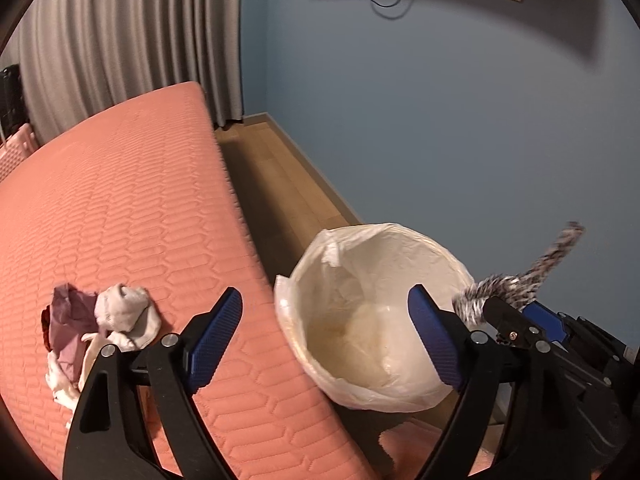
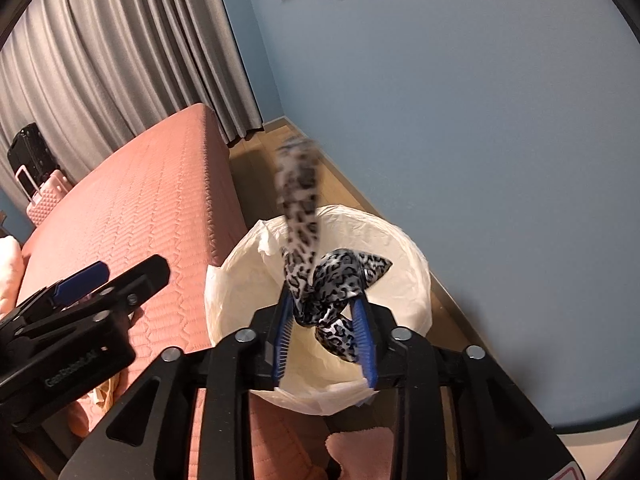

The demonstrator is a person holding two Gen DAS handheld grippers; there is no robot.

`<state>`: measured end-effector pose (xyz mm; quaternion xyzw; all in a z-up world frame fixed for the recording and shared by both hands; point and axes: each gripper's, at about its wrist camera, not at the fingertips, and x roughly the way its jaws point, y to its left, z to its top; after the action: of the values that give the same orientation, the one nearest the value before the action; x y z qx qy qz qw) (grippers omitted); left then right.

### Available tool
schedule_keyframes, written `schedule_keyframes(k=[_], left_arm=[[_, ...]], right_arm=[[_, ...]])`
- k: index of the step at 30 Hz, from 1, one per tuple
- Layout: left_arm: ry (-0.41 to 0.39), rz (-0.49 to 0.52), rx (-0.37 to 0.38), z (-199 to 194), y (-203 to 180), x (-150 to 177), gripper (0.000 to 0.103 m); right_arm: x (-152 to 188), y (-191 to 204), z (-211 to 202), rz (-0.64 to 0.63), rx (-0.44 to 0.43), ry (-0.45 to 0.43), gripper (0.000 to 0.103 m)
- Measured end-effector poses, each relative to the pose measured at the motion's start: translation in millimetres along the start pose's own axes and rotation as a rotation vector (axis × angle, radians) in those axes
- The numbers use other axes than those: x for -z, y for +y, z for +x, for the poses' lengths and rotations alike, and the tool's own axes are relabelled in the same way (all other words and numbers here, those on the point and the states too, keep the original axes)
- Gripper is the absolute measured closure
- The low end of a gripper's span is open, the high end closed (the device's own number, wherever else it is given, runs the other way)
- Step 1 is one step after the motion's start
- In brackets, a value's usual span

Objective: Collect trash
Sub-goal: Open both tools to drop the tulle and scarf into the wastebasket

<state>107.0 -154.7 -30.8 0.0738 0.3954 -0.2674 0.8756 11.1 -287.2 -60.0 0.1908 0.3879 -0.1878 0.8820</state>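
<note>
A bin lined with a white plastic bag (image 1: pixel 384 236) (image 2: pixel 404 296) stands on the floor beside the bed. My right gripper (image 2: pixel 323 300) hangs over its mouth, shut on a bunched leopard-print cloth (image 2: pixel 336 280) that fills the gap and touches both pads. The cloth's long tail sticks up, blurred. The left wrist view shows that cloth (image 1: pixel 500 284) and the right gripper (image 1: pixel 532 320) at the bin's right rim. My left gripper (image 1: pixel 325 292) (image 2: pixel 100 276) is open wide with nothing between its fingers, at the bed's edge next to the bin. Crumpled purple paper (image 1: pixel 68 320) and white tissue (image 1: pixel 124 312) lie on the bed.
The salmon quilted mattress (image 1: pixel 140 200) fills the left side. A strip of wooden floor (image 1: pixel 280 184) runs between the bed and a blue wall (image 1: pixel 440 120). Grey curtains (image 1: pixel 120 40) hang behind. A black suitcase (image 2: pixel 30 152) and a pink one (image 2: pixel 44 200) stand past the bed.
</note>
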Motion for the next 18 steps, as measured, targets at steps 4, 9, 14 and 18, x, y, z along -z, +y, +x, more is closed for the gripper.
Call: schedule_keyframes(k=[4,9,14,18], left_arm=[[-0.002,-0.022,-0.009,-0.6,12.4,2.0,0.022],[-0.001,-0.060,-0.010,-6.5,22.6,5.9,0.022],[-0.011,-0.073,-0.013,-13.0,32.1,8.9,0.022],[-0.017,-0.093,-0.016,-21.4,40.9,13.8,0.022]], right_arm=[[-4.3,5.8,0.0,-0.005,0.002,-0.011,0.056],[-6.0,10.4,-6.0,-0.016,0.008,-0.024,0.049],[-6.6,22.1,-16.9,-0.022,-0.008,-0.032,0.048],[-2.0,33.4,-24.5,-0.048,-0.015,-0.033,0.048]])
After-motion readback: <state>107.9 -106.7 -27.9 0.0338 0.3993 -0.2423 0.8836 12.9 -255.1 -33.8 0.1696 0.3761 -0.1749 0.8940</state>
